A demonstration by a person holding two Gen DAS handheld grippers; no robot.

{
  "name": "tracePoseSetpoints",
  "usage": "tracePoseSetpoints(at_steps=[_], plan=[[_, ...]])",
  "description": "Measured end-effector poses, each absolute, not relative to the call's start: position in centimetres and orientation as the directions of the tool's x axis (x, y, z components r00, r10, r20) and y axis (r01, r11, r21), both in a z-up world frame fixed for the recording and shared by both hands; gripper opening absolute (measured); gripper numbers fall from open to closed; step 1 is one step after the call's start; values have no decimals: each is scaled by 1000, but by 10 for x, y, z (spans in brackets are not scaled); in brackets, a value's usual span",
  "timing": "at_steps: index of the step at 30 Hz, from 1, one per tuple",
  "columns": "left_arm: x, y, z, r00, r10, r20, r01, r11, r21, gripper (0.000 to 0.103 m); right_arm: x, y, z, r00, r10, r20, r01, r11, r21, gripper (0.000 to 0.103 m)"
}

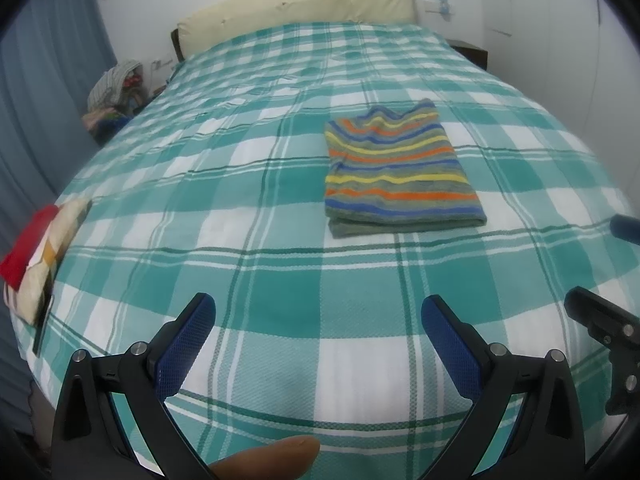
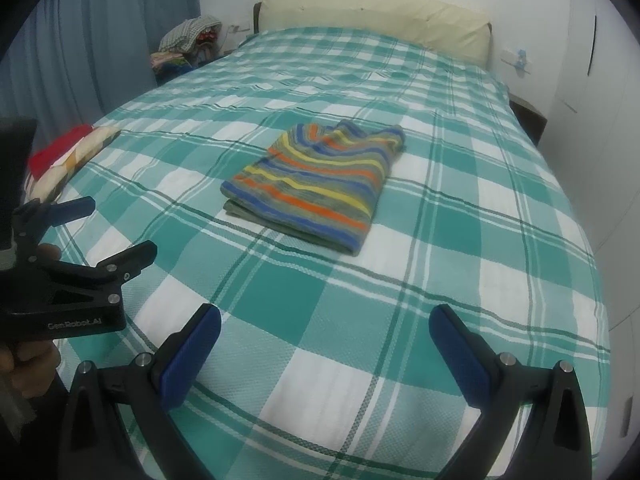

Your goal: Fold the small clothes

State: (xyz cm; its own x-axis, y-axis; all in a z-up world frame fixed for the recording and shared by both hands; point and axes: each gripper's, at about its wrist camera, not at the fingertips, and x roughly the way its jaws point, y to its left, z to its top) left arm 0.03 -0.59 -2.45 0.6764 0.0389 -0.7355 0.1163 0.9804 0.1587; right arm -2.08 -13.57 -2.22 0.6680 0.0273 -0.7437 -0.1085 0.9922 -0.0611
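Observation:
A small striped garment [image 1: 400, 176] in grey, orange, yellow and blue lies folded into a rectangle on the green and white checked bedspread [image 1: 280, 280]. In the right wrist view the striped garment [image 2: 320, 184] sits mid-bed, well beyond the fingers. My left gripper [image 1: 318, 312] is open over the bed's near edge, with nothing between its blue pads. My right gripper [image 2: 325, 322] is open too, also empty. The left gripper [image 2: 110, 224] shows at the left of the right wrist view, held by a hand [image 2: 28, 360].
A folded pile of clothes with a red piece on top [image 1: 36, 248] rests at the bed's left edge. A cream headboard [image 1: 296, 2] stands at the far end. More clothes [image 1: 116, 92] are heaped beside blue curtains [image 1: 48, 92]. A fingertip [image 1: 268, 456] shows at the bottom.

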Motion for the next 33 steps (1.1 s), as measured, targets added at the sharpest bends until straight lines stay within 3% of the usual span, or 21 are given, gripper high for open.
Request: tracePoseSetpoints(at_steps=[33], plan=[[-5,-6,-20,700,20,-714,120,982,144,103,-23,-132,-22,696,-29,-718,-59,994,-96,103]])
